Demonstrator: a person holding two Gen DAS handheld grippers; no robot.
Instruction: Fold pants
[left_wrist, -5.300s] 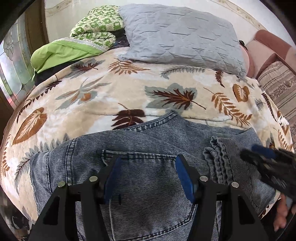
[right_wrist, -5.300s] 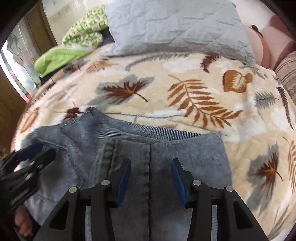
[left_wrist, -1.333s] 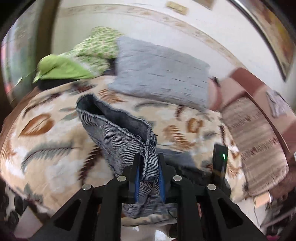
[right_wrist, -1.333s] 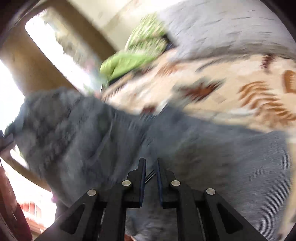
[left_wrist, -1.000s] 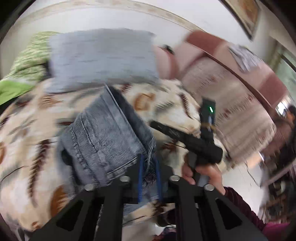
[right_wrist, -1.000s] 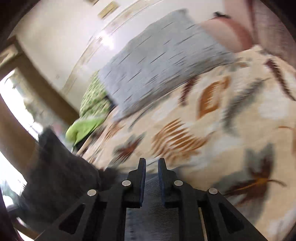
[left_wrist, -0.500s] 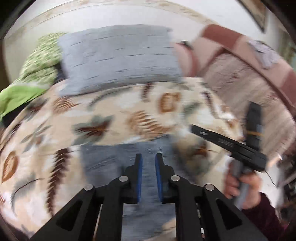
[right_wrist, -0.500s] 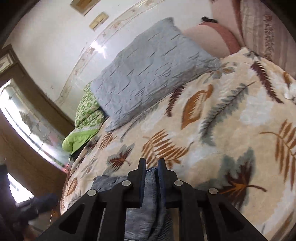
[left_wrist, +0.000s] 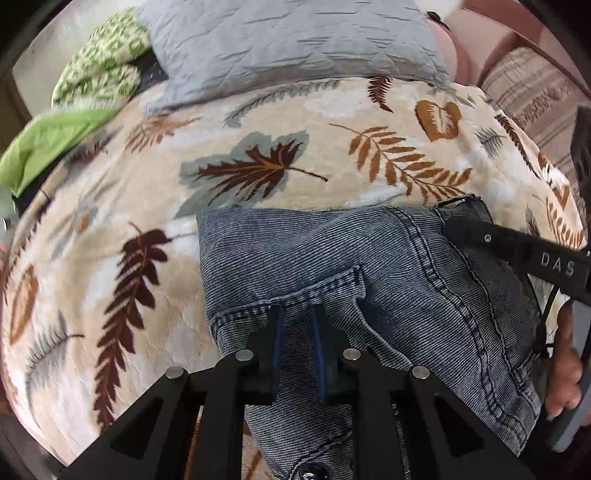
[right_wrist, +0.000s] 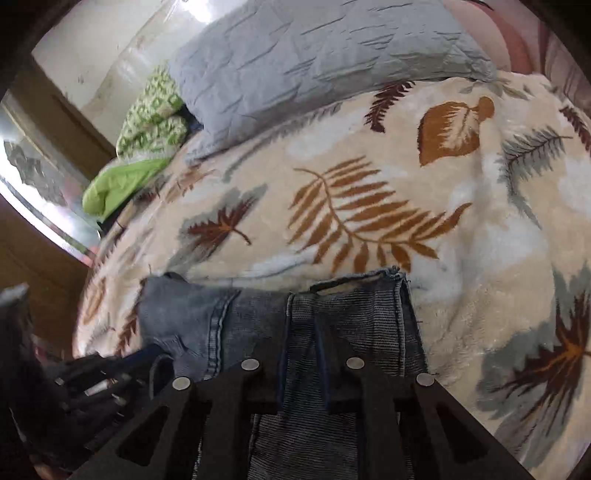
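Observation:
The blue-grey denim pants (left_wrist: 369, 280) lie folded into a compact block on the leaf-print blanket (left_wrist: 258, 170), back pocket up. My left gripper (left_wrist: 297, 314) is shut on a fold of the denim by the pocket seam. My right gripper (right_wrist: 303, 332) is shut on the pants' layered edge (right_wrist: 343, 306) at the right end of the block. The right gripper's black body also shows at the right of the left wrist view (left_wrist: 517, 243), resting over the pants. The left gripper shows dimly at the lower left of the right wrist view (right_wrist: 122, 365).
A grey quilted pillow (left_wrist: 288, 44) lies at the head of the bed. A green patterned quilt (left_wrist: 99, 74) and a lime-green cloth (left_wrist: 48, 144) are piled at the back left. A striped sofa cushion (left_wrist: 532, 85) stands to the right. A wooden frame (right_wrist: 48, 122) stands left.
Both grippers lifted and swung the pants through the air, then brought them down. The pants now lie folded on the blanket, with both grippers still shut on them.

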